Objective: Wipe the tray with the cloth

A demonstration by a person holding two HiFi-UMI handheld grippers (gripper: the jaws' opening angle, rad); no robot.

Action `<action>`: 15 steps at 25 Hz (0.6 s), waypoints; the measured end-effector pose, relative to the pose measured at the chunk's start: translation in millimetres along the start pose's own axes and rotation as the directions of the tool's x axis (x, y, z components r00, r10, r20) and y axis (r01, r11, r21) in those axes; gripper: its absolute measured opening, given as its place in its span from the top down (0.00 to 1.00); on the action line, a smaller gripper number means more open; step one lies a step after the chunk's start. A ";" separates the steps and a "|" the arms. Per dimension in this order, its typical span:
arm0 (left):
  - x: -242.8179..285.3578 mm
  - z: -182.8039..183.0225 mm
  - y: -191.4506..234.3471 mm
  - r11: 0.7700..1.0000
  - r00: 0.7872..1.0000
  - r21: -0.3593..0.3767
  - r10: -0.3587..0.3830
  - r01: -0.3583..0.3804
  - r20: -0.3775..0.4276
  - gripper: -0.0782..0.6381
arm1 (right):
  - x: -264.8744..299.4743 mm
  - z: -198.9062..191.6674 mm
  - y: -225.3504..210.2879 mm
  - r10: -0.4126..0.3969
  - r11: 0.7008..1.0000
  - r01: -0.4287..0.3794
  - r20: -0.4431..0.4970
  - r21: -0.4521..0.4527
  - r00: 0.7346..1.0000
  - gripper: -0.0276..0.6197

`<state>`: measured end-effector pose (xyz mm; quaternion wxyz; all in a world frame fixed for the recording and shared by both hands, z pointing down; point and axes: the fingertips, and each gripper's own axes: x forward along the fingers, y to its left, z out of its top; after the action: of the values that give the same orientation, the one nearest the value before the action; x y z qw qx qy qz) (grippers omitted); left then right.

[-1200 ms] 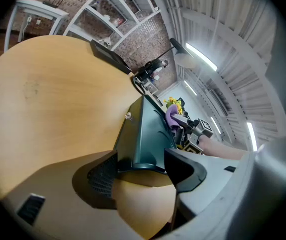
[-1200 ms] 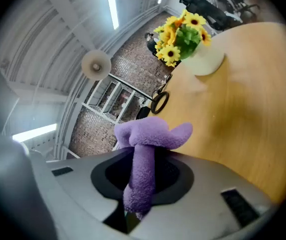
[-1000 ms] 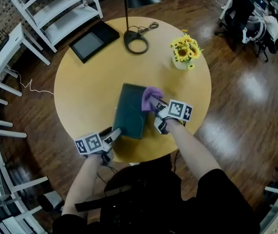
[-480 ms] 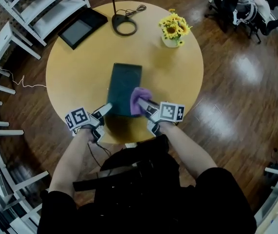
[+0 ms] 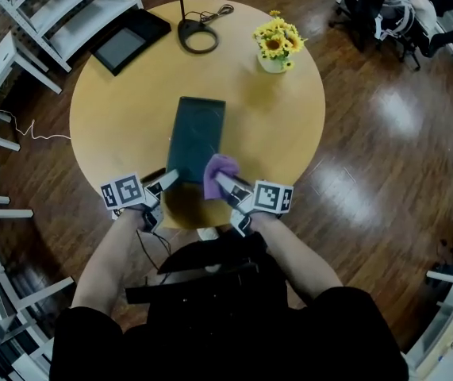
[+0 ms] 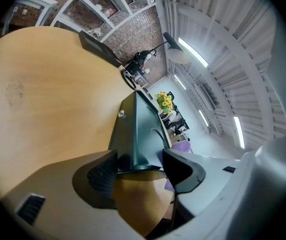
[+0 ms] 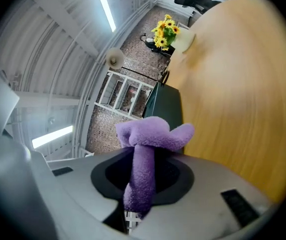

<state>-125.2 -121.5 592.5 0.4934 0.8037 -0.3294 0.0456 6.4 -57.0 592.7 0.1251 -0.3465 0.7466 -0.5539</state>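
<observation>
The left gripper (image 5: pixel 167 181) is held forward on an outstretched forearm (image 5: pixel 113 254). Its jaws have just been closing with the end of the tray (image 6: pixel 141 129) between them, and the pads seem to press on it. The right gripper (image 5: pixel 220 184) is clamped on the cloth (image 7: pixel 150 134), which is bunched beyond its tips.

1 table (image 5: pixel 115 109) bears 1 tray (image 5: pixel 196 137), 1 cloth (image 5: pixel 220 167), 1 flower vase (image 5: pixel 272 60), 1 lamp (image 5: pixel 183 27) — plus 2 hand-held grippers (image 5: pixel 169 179) (image 5: pixel 221 184).

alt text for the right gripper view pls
A purple cloth is pinched between the closed jaws of the right hand-held gripper, its bunched top sticking out past them. Beyond are a wooden table, a dark green tray on it and yellow flowers.
</observation>
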 end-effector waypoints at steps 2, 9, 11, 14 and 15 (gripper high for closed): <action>0.6 -7.5 -7.0 0.995 1.000 0.093 0.022 -0.020 -0.021 0.52 | -3.9 -1.1 -2.1 0.014 0.999 -0.015 0.019 0.031 1.000 0.83; 1.4 -7.9 -13.5 0.992 0.997 0.101 0.077 -0.077 0.001 0.51 | -6.0 4.7 3.9 -0.005 0.997 0.011 0.090 -0.071 0.996 0.83; 0.3 -7.4 -15.0 0.993 0.996 0.073 0.091 -0.092 0.027 0.51 | -6.9 4.9 4.1 -0.008 0.998 0.015 0.110 -0.064 0.994 0.83; -0.9 -13.0 -14.2 0.995 0.994 0.012 0.099 -0.100 0.044 0.50 | -10.7 7.6 3.2 -0.011 0.999 0.017 0.117 -0.050 0.993 0.83; -0.6 -15.3 -16.5 0.995 0.994 -0.008 0.100 -0.100 0.052 0.50 | -13.3 9.4 1.2 -0.014 0.999 0.019 0.117 -0.042 0.993 0.83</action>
<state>-112.4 -103.7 587.5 0.4837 0.7859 -0.3822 0.0484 21.0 -55.1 585.6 0.1564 -0.3871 0.7471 -0.5173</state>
